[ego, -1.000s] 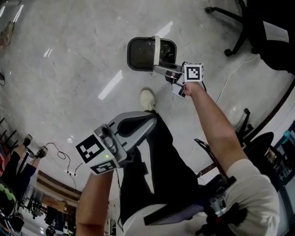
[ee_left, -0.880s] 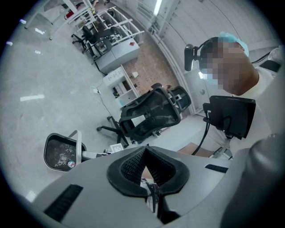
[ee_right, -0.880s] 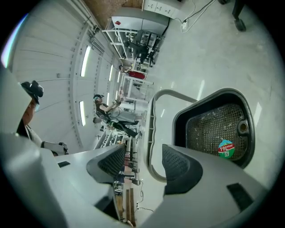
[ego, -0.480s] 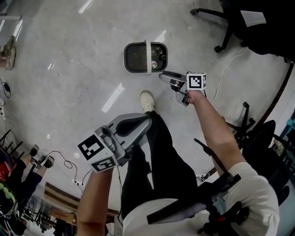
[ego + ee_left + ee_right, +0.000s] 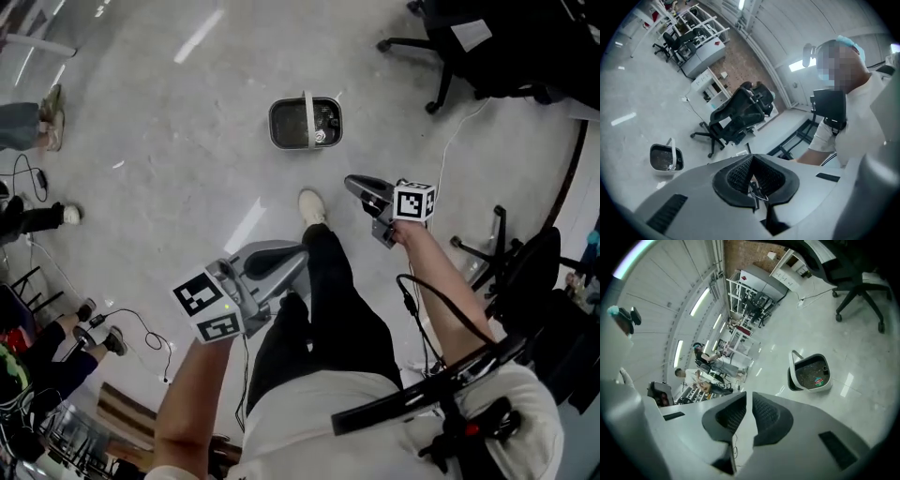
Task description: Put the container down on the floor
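Observation:
The container (image 5: 305,124), a grey rectangular tub with a white hoop handle and a dark inside, stands on the pale floor with nothing touching it. It also shows small in the left gripper view (image 5: 665,157) and in the right gripper view (image 5: 813,373). My right gripper (image 5: 356,184) hangs above the floor, well short of the container; its jaws are closing, only a thin slit is left between them (image 5: 748,397), and nothing is in it. My left gripper (image 5: 298,253) is held lower, above my leg, its pads pressed together (image 5: 752,158).
My shoe (image 5: 312,207) stands on the floor just short of the container. Black office chairs (image 5: 469,42) crowd the far right, with a white cable (image 5: 448,150) trailing beside them. People's legs (image 5: 33,122) and loose cables (image 5: 131,328) lie at the left.
The right gripper has left the container's handle and drawn back toward me. The container stays on the floor and looks smaller as the view rises. The left gripper has barely moved.

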`<state>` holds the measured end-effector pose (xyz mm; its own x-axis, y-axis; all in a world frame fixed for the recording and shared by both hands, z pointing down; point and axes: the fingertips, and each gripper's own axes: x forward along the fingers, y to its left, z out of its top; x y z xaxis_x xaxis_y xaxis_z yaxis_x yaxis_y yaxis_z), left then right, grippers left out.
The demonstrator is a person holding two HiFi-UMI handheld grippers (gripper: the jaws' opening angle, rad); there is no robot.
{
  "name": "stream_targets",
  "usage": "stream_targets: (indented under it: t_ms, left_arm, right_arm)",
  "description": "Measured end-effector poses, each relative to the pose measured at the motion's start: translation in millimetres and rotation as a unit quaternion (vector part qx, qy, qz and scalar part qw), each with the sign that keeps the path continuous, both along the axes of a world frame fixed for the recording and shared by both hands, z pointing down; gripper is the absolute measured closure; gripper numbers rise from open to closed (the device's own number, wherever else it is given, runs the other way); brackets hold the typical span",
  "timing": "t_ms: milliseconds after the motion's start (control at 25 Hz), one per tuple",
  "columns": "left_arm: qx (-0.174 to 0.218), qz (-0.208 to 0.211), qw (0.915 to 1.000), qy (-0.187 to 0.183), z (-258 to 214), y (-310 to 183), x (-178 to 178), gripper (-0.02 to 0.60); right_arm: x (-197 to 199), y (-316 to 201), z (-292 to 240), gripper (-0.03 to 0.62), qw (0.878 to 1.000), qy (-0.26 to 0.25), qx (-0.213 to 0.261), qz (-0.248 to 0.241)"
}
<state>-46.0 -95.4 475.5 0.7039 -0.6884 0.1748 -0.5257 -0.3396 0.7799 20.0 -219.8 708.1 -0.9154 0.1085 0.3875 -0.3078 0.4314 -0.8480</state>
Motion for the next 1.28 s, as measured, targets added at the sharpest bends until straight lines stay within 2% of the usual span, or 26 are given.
stream_targets:
  t_ms: [40,160,400,600,1000,1280]
  left_arm:
    - [0.003,0.003,1.0000,-0.005,-10,10,2,0.572]
    - [0.011,0.005,0.9999,-0.010,-41,40,9,0.572]
    - [0.027,0.007,0.9993,-0.026,-92,95,15,0.572]
    - [0.044,0.010,0.9986,-0.029,-128,137,19,0.572]
    - [0.082,0.016,0.9958,-0.037,-190,188,40,0.572]
    - [0.104,0.011,0.9929,-0.057,-215,200,34,0.572]
  right_arm:
    - [1,10,-16,0.558,1.000,0.000,0.016,-0.002]
    - [0,47,-72,0.573,0.999,-0.009,0.050,-0.010]
    - [-5,117,-182,0.577,0.993,-0.032,0.105,-0.038]
    - [-1,170,-248,0.577,0.987,-0.043,0.145,-0.051]
    - [12,243,-356,0.577,0.973,-0.063,0.215,-0.051]
    - [1,275,-392,0.577,0.964,-0.077,0.245,-0.068]
